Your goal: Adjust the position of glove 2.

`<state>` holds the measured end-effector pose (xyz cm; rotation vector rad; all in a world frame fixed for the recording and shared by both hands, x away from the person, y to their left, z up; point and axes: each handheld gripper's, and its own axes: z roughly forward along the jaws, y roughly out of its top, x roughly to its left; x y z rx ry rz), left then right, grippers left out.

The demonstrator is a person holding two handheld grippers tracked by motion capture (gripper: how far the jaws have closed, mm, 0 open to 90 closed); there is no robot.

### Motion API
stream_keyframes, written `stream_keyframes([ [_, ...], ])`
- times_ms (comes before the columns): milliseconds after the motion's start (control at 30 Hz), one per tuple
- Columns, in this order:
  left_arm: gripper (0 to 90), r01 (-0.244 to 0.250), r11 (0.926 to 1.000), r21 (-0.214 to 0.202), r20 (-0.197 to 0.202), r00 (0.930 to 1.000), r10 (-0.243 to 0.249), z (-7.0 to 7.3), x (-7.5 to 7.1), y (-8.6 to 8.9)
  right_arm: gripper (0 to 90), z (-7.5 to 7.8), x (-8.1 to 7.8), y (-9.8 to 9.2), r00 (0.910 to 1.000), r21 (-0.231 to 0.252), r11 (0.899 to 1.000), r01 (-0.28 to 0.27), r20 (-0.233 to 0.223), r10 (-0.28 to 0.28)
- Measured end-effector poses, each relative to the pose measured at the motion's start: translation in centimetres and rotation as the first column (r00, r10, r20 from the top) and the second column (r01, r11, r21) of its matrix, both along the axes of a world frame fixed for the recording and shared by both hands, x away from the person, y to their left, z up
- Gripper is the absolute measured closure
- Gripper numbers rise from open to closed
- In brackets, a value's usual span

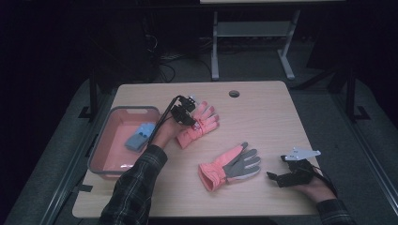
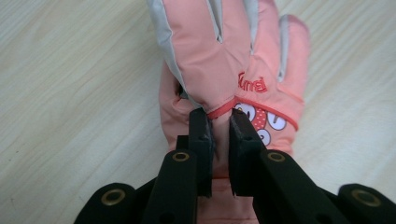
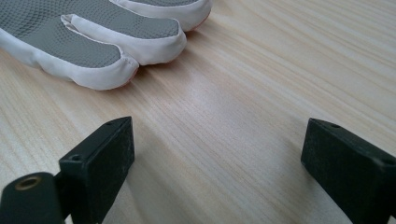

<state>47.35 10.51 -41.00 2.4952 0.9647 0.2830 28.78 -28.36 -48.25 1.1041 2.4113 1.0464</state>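
Left gripper (image 2: 219, 123): black jaws pinched on a raised fold of the far pink glove (image 2: 233, 60), at the back of the hand just beside the red embroidered lettering. The fabric is smooth padded nylon with pale grey panels between the fingers and a dotted cartoon patch.

In the high view this glove (image 1: 199, 125) lies back-up on the light wood-grain table (image 1: 263, 108), just right of the grey-rimmed pink plastic tub (image 1: 101, 145). The tub holds a folded light-blue item (image 1: 140, 137).

The second pink glove (image 1: 229, 167) lies palm-up near the front of the table, between the two hands. Its palm is grey with a dimpled grip texture, edged in white (image 3: 93, 42).

Right gripper (image 1: 273, 177): it rests on the table just right of that glove's fingertips. Its jaws stand wide apart with bare tabletop between them.
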Motion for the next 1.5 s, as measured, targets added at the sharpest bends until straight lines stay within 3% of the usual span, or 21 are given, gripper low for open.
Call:
stream_keyframes([
  [200, 82.9, 0.03, 0.998, -0.056, -0.033, 0.999, -0.032, 0.9, -0.7, 0.7, 9.1, 0.0, 0.0, 0.0, 1.0, 0.0, 1.0, 0.0, 0.0, 0.0],
  [333, 82.8, 0.049, 0.9947, -0.091, -0.035, 0.998, -0.052, 1.9, -1.5, 1.0, 9.1, 0.0, 0.0, 0.0, 1.0, 0.0, 1.0, 0.0, 0.0, 0.0],
  [533, 82.8, 0.091, 0.9854, -0.144, -0.022, 0.9952, -0.095, 3.5, -3.0, 0.8, 9.1, 0.0, 0.0, 0.0, 1.0, 0.0, 1.0, 0.0, 0.0, 0.0],
  [900, 82.6, 0.166, 0.9674, -0.192, -0.023, 0.9846, -0.173, 5.8, -6.1, -0.4, 9.1, 0.0, 0.0, 0.0, 1.0, 0.0, 1.0, 0.0, -0.001, 0.0],
  [1333, 82.5, 0.221, 0.9438, -0.245, -0.042, 0.9702, -0.238, 6.4, -9.0, -2.9, 9.1, 0.0, 0.0, 0.0, 1.0, 0.0, 1.0, 0.0, 0.0, 0.0],
  [1500, 82.5, 0.24, 0.9398, -0.243, -0.058, 0.9636, -0.261, 6.0, -9.9, -3.9, 9.1, 0.0, 0.0, 0.0, 1.0, 0.0, 1.0, 0.0, 0.0, 0.0],
])
